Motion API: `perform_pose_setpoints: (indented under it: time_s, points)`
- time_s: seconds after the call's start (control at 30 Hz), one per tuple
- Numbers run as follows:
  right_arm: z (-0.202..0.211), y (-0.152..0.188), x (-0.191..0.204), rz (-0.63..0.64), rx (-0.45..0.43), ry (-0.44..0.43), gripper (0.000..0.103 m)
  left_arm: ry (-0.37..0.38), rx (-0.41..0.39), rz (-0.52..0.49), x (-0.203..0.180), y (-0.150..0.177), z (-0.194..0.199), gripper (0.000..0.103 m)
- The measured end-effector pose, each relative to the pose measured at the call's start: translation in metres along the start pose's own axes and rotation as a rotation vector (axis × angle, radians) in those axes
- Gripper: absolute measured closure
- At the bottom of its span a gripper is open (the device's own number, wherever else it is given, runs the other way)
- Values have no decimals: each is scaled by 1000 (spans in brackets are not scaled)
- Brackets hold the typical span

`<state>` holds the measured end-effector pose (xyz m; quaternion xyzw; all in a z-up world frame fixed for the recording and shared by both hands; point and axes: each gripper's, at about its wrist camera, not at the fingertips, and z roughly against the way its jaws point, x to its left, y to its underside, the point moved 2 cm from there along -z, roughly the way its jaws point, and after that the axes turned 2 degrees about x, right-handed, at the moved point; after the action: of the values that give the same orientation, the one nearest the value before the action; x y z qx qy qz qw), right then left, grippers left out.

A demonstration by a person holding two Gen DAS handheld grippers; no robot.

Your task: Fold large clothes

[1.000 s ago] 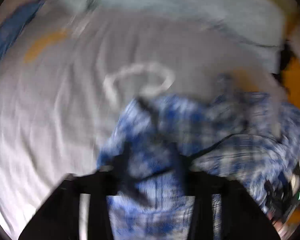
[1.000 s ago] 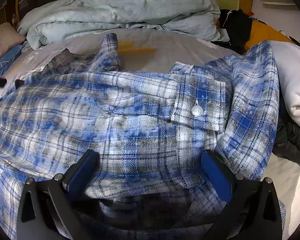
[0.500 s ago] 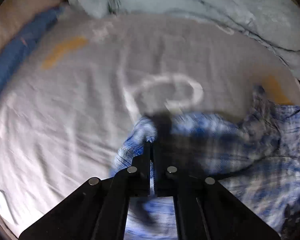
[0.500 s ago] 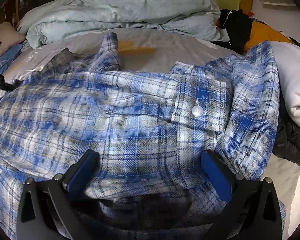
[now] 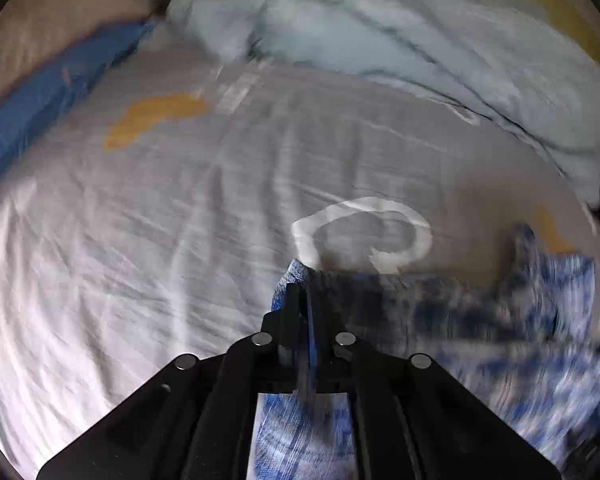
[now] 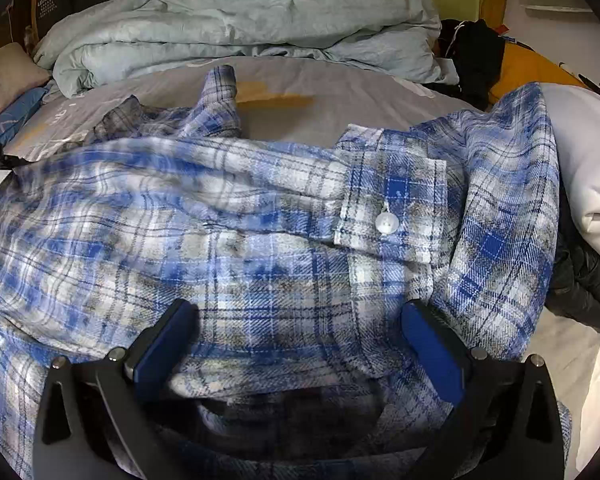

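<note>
Grey bedsheet [image 5: 188,216] across the whole bed, wrinkled, printed with a white ring and an orange patch. Pale blue-green duvet [image 6: 240,24] heaped along the far edge, a tan pillow [image 6: 8,76] and a blue item [image 6: 12,116] off to the far left. Blue-and-white plaid shirt [image 6: 228,240] sprawled over the near half of the sheet, rumpled, one buttoned cuff [image 6: 392,216] lying on top toward the right, a sleeve reaching up toward the duvet. White garment [image 6: 580,160] and dark clothing [image 6: 580,280] piled at the right, touching the shirt's edge. Left gripper [image 5: 300,300] pressed together, pinching a corner of the shirt's edge just in front of the white ring; view blurred. Right gripper [image 6: 296,340] spread wide, blue pads [image 6: 160,352] low over the shirt's middle, cloth bunched between them, nothing pinched.
</note>
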<state>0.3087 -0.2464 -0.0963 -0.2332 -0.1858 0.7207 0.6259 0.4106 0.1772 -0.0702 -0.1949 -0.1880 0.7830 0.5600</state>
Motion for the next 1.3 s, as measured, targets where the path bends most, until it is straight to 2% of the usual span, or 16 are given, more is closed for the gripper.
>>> perform_pose_setpoints:
  time_s: [0.03, 0.07, 0.13, 0.2, 0.27, 0.4, 0.53, 0.67, 0.77, 0.87, 1.0, 1.1, 1.13, 1.17, 1.27, 1.3]
  points:
    - [0, 0, 0, 1, 0, 0, 0, -2, -45, -49, -7, 6, 13, 73]
    - [0, 0, 0, 1, 0, -1, 0, 10, -86, -78, -12, 11, 25, 47]
    - [0, 0, 0, 1, 0, -2, 0, 34, -191, -122, -20, 26, 55, 28]
    - [0, -1, 0, 2, 0, 0, 0, 97, -268, -155, -29, 47, 85, 20]
    - [0, -1, 0, 4, 1, 2, 0, 157, -293, -178, -38, 72, 107, 12]
    - [0, -2, 1, 5, 0, 5, 0, 222, -360, -254, -59, 123, 132, 4]
    - [2, 0, 3, 4, -9, 10, 0, 170, -431, -347, -81, 153, 130, 3]
    - [7, 1, 2, 1, -23, -1, 0, 141, -479, -326, -77, 169, 111, 3]
    - [26, -2, -2, -18, -76, -16, 0, 98, -488, -306, -79, 171, 111, 0]
    - [66, -17, -13, -50, -158, -88, 0, 90, -515, -327, -82, 174, 115, 0]
    - [125, -41, -47, -114, -268, -156, 0, 88, -487, -336, -83, 172, 110, 0]
    - [134, -48, -79, -183, -233, -203, 1, 103, -476, -328, -80, 171, 108, 0]
    - [132, -48, -88, -211, -223, -208, 5, 104, -474, -327, -80, 171, 108, 0]
    - [128, -48, -99, -242, -215, -189, 17, 107, -475, -326, -80, 172, 108, 0]
    - [107, -48, -125, -326, -154, -117, 41, 110, -476, -325, -79, 172, 108, 0]
    - [100, -47, -129, -341, -137, -116, 45, 110, -475, -325, -79, 172, 108, 0]
